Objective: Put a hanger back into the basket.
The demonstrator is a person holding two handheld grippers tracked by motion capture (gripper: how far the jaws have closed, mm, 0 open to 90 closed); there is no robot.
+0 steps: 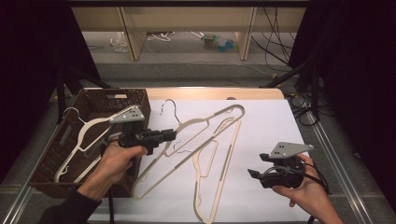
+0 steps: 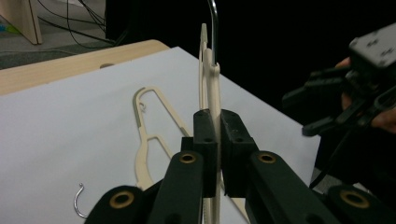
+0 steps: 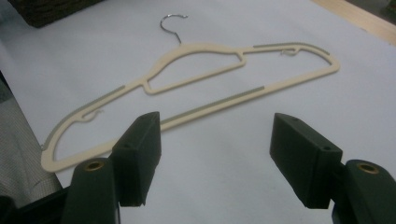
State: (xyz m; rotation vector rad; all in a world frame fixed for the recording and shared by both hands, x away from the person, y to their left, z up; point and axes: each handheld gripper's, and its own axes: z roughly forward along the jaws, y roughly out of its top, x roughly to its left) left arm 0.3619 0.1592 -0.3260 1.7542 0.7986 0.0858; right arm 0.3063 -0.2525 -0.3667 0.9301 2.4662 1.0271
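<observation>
My left gripper (image 1: 171, 135) is shut on a cream plastic hanger (image 1: 211, 122) and holds it tilted over the white sheet, its metal hook toward the basket. In the left gripper view the jaws (image 2: 218, 116) pinch this hanger (image 2: 212, 79) edge-on. A second cream hanger (image 1: 217, 175) lies flat on the sheet, between the two grippers. My right gripper (image 1: 257, 165) hovers at the right of the sheet, open, with nothing between its jaws. It (image 3: 217, 123) looks over the flat hanger (image 3: 187, 88).
A dark wicker basket (image 1: 46, 154) stands at the table's left edge with another cream hanger (image 1: 86, 135) in it. The white sheet (image 1: 266, 126) covers most of the wooden table. Black drapes flank both sides.
</observation>
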